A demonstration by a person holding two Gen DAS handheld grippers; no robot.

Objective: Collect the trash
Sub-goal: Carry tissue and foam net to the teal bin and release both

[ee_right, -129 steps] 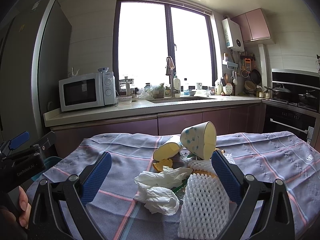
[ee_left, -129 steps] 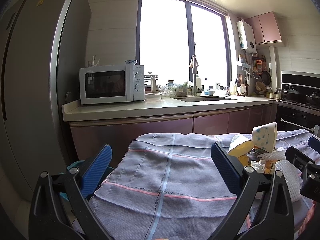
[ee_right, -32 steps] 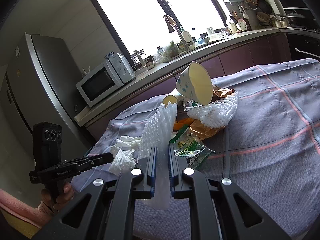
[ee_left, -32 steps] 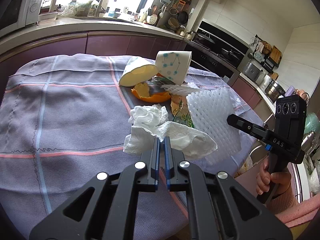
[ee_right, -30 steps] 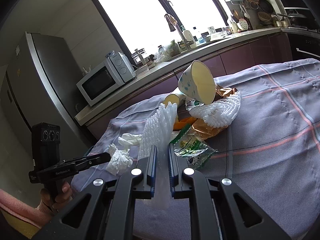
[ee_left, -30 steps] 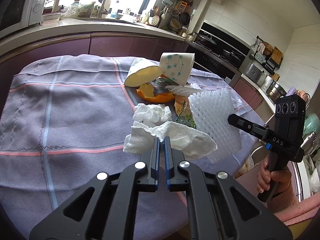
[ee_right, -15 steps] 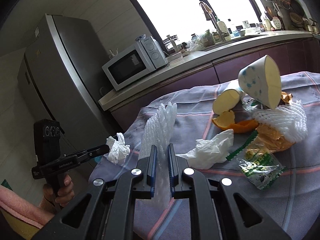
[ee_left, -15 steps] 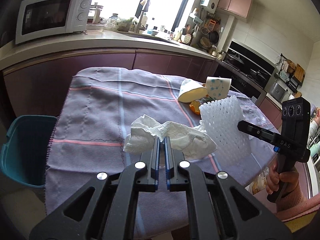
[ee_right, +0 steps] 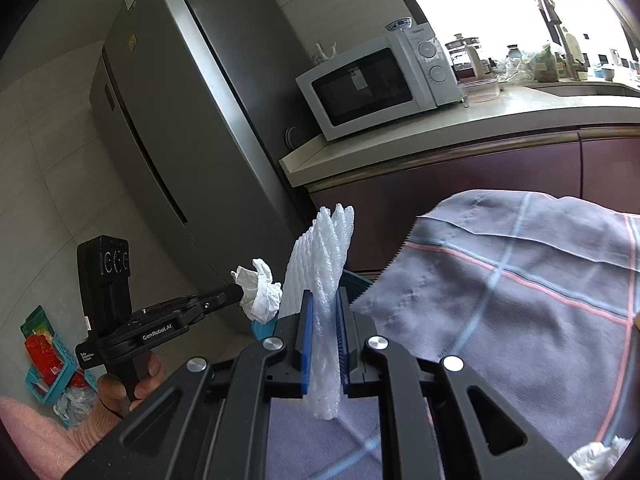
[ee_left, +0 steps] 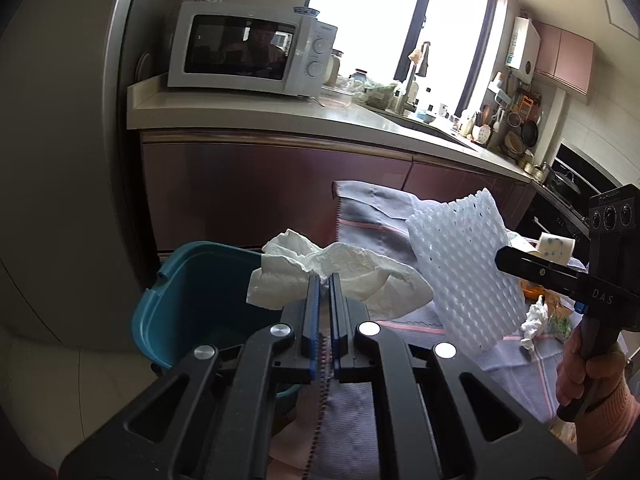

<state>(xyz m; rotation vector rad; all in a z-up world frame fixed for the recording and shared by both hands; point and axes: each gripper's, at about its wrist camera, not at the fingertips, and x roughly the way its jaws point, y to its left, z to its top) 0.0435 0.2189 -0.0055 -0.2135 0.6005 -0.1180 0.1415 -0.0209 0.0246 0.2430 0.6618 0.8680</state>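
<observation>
Left gripper [ee_left: 324,280] clamped narrow on a crumpled tissue [ee_left: 340,270]; right gripper [ee_right: 322,300] clamped narrow on a white foam net [ee_right: 320,264], net standing upright between the pads. Both loads held just past the table [ee_right: 520,280] corner, over the near rim of a teal bin [ee_left: 192,288] on the floor between table and fridge [ee_right: 192,120]. Step in hand, as judged: carrying to the bin for release. To do well: bring each load fully above the bin mouth, clear of the rim and the hanging cloth edge; point tips downward; open one at a time. Light tissue and springy net likely to cling or drift, so release low. More trash [ee_left: 536,316] left on the table, including a cup [ee_left: 556,246].
</observation>
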